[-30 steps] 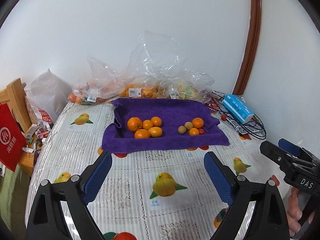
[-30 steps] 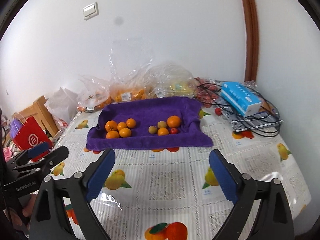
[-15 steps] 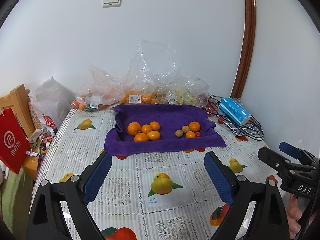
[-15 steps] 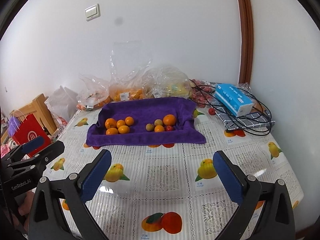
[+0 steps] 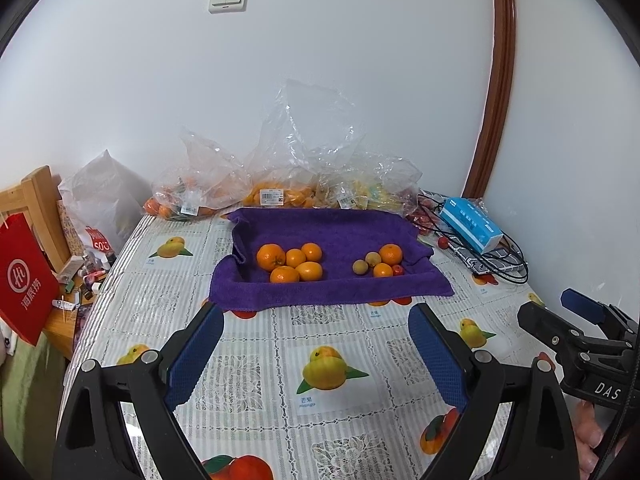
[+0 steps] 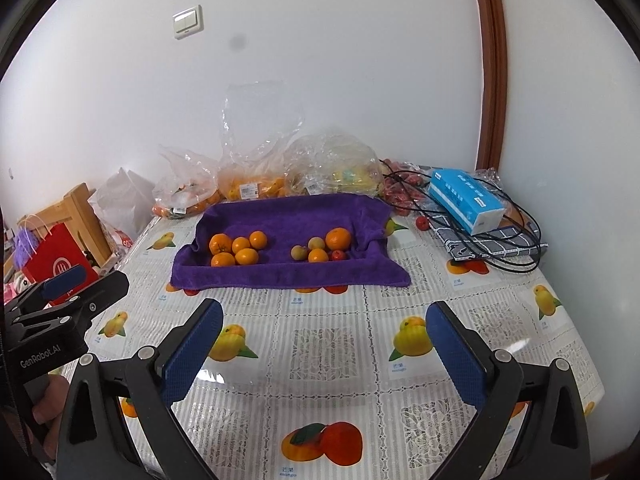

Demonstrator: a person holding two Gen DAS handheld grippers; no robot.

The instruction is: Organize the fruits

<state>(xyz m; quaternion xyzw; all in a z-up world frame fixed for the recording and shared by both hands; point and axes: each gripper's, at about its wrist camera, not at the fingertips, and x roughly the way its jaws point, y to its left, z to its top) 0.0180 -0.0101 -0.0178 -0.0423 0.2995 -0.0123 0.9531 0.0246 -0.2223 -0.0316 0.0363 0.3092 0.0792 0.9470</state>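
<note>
1. Looks to me like we're between picks, or maybe near the end. Both grippers hang back over the table [image 5: 280, 332], well short of the purple towel [image 5: 332, 288], nothing in either one.
2. The fruit sits straight ahead of the fingers on that towel in two bunches: five oranges [image 5: 290, 262] ahead of the left finger's side, and a mixed cluster [image 5: 379, 263] (two oranges, two pale round fruits, a small red one) toward the right finger's side.
3. Left gripper [image 5: 316, 354]: jaws spread wide, blue pads [image 5: 196, 354] touching nothing, just tablecloth showing between them.
4. Right gripper [image 6: 324, 354]: same deal, wide open and empty, pads [image 6: 456, 360] off the cloth as far as I can tell.
5. My guess for the next move: if sorting goes on, the mixed cluster needs splitting up. That means reaching forward over the towel's front edge and closing gently on one small round fruit without nudging its neighbours, since they're touching.
6. There's also a loose red fruit [image 6: 421, 222] past the towel's right edge, beside the blue tissue box [image 6: 464, 200], that may want collecting.
</note>
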